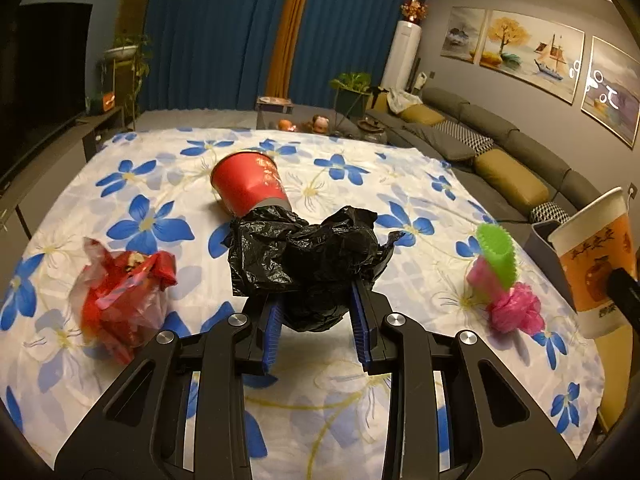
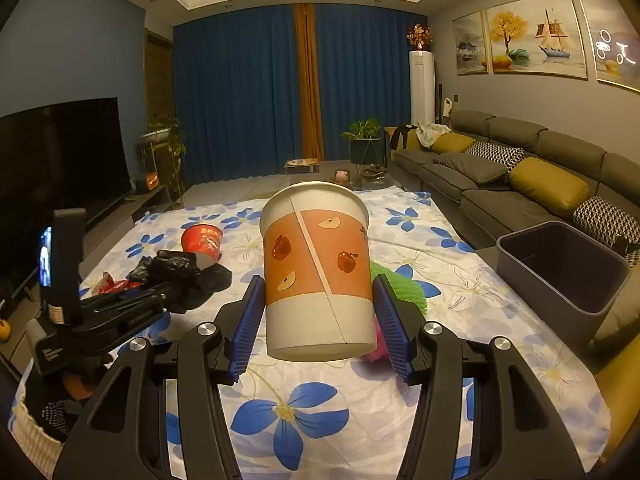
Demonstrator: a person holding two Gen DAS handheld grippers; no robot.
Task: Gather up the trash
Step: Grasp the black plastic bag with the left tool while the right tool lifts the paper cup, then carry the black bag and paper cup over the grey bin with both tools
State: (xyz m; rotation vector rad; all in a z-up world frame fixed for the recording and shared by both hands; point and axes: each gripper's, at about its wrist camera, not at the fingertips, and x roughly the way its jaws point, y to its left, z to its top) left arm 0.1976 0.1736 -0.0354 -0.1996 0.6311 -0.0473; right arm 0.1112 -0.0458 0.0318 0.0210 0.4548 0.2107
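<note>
Right gripper [image 2: 318, 322]: clamps orange-and-white paper cup [image 2: 318, 272], lifted above flowered desk [image 2: 280, 420]. Left gripper [image 1: 316, 316]: pinches crumpled black plastic bag [image 1: 308, 256]. Grey plastic bin [image 2: 568, 276]: beyond cup, rightward. Step: carrying; next, release over bin.

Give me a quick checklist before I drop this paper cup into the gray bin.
1. Right tool clamped on paper cup: ok.
2. Cup lifted off the floral cloth: ok.
3. Gray bin open, nothing seen inside: ok.
4. Cup above the bin: not ok, bin sits off to the right.
5. Left tool gripping black bag: ok.
6. Cup empty: cannot tell.
</note>
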